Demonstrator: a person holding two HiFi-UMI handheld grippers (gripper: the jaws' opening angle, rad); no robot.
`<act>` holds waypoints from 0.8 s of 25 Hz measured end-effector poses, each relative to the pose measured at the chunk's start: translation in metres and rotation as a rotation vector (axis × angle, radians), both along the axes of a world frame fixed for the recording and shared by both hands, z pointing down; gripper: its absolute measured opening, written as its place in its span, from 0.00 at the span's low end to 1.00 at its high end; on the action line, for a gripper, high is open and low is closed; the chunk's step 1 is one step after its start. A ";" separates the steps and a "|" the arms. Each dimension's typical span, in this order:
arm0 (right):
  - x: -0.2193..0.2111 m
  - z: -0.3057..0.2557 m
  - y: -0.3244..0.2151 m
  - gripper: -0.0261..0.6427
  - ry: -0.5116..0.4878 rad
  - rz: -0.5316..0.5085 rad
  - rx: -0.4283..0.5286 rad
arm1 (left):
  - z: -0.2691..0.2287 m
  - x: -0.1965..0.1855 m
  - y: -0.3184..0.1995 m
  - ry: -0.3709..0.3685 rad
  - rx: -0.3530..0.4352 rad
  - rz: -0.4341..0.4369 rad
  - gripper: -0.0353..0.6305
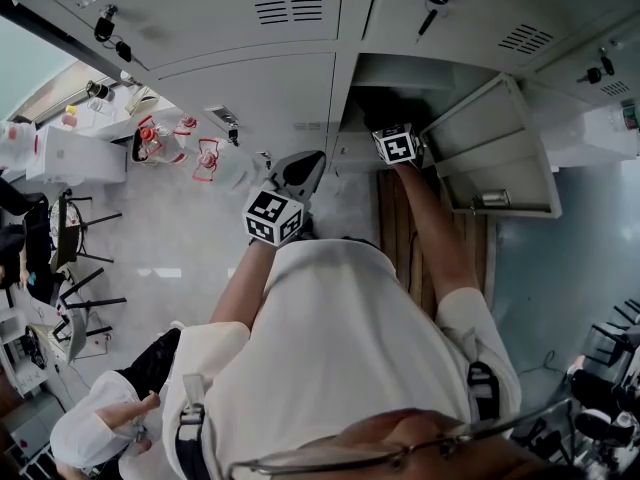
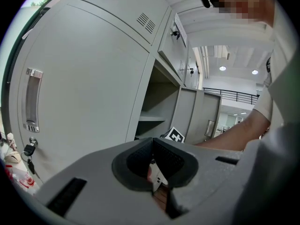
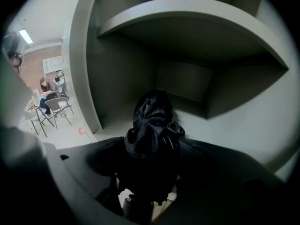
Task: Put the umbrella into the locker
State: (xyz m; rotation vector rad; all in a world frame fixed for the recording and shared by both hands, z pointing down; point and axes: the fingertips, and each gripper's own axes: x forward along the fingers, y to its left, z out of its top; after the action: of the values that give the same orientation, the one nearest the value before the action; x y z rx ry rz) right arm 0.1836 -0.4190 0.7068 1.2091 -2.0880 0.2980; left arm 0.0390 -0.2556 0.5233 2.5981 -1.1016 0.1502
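Jaws spread wide, the right gripper (image 3: 152, 149) flanks the black folded umbrella (image 3: 153, 118), lying inside the open locker (image 3: 234, 111) (left gripper (image 2: 153, 146) closed, empty). On withdrawal, a jaw could snag fabric and drag it out.

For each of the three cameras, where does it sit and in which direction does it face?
Head view: on the person's head, looking steeply down at the lockers; shows the torso and the left claw.
Left claw view: on the left claw, facing a closed locker door and the open locker; shows its shut jaws and the right forearm.
Right claw view: on the right claw, looking into the open locker at the black umbrella between its spread jaws.
Shared: head and left claw views both show the right claw's marker cube.
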 end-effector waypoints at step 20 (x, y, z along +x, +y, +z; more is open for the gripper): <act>0.025 -0.026 0.054 0.57 -0.051 0.038 0.054 | 0.004 0.025 0.015 0.003 -0.015 0.082 0.06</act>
State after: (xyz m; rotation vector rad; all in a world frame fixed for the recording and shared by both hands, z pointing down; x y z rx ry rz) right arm 0.2087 -0.3655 0.6808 1.2864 -2.1313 0.2936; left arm 0.0644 -0.2406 0.5274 2.6303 -0.9896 0.1721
